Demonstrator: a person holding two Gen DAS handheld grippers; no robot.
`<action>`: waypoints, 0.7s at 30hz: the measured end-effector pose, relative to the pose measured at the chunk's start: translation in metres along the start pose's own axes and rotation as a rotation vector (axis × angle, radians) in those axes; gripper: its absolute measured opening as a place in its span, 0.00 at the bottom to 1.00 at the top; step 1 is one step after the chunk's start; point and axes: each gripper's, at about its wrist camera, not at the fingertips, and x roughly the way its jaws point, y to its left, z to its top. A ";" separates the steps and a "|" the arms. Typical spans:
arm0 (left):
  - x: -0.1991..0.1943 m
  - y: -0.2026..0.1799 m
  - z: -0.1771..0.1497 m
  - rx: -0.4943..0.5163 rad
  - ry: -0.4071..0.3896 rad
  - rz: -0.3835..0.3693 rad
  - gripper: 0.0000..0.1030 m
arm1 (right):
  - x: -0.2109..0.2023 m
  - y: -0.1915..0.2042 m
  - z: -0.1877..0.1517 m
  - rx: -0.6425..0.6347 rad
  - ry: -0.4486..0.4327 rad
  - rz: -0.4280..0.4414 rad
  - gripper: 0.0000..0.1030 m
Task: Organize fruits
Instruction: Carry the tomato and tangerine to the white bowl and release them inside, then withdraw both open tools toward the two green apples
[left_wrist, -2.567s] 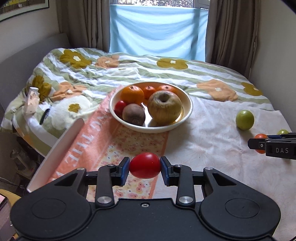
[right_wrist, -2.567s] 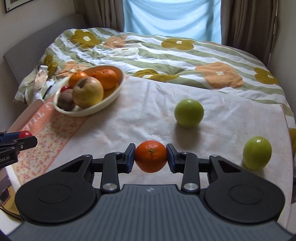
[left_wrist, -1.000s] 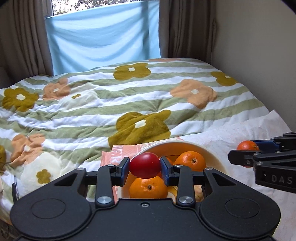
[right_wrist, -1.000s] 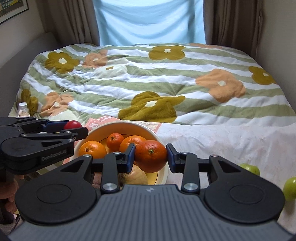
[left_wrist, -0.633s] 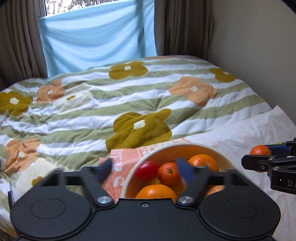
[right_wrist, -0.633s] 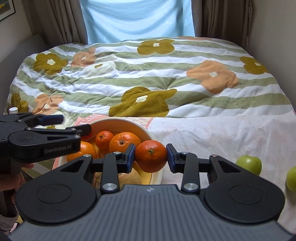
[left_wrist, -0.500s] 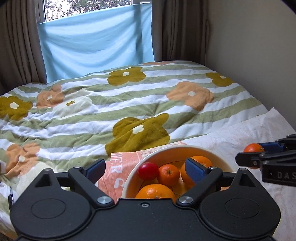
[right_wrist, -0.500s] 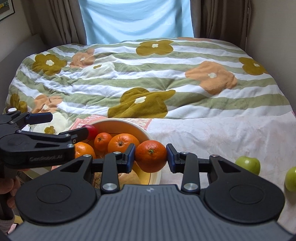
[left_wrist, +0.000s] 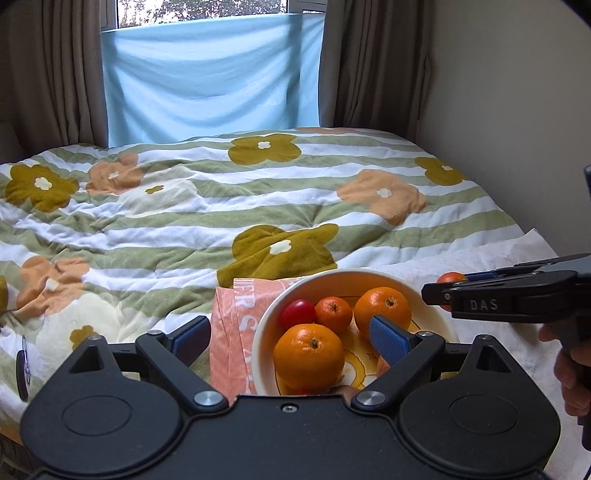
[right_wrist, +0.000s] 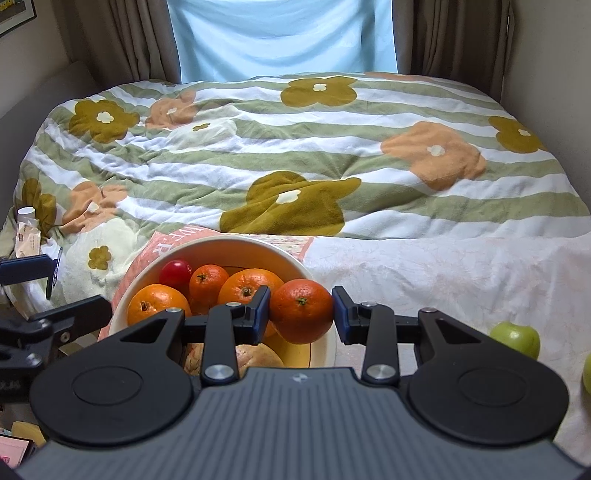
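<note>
A white bowl (left_wrist: 436, 299) (right_wrist: 207, 245) on the bed holds several oranges, a small red fruit (left_wrist: 297, 312) (right_wrist: 176, 273) and a pale apple (right_wrist: 255, 356). My left gripper (left_wrist: 291, 338) is open and empty just above the bowl's near left side. My right gripper (right_wrist: 301, 310) is shut on an orange (right_wrist: 301, 310) and holds it over the bowl's right rim; it also shows at the right of the left wrist view (left_wrist: 452, 277). Two green apples (right_wrist: 517, 338) lie on the white cloth to the right.
The bowl stands on an orange printed cloth (left_wrist: 232, 332) beside a white cloth (right_wrist: 461, 277). A flowered striped duvet (left_wrist: 258, 192) covers the bed behind. A wall (left_wrist: 517, 110) is close on the right. Small items (right_wrist: 27, 236) lie at the bed's left edge.
My left gripper opened and let the red fruit drop into the bowl, then rose a little. My right gripper moved with its orange to above the bowl's right rim.
</note>
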 end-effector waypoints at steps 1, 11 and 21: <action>-0.001 0.000 -0.001 -0.003 0.000 0.001 0.92 | 0.003 0.000 0.000 0.001 0.003 0.004 0.49; -0.008 0.001 -0.009 -0.016 -0.003 0.018 0.92 | 0.003 0.002 -0.003 0.011 -0.017 -0.012 1.00; -0.023 -0.007 -0.008 -0.028 -0.027 0.017 0.92 | -0.024 0.000 -0.006 0.001 -0.054 -0.015 1.00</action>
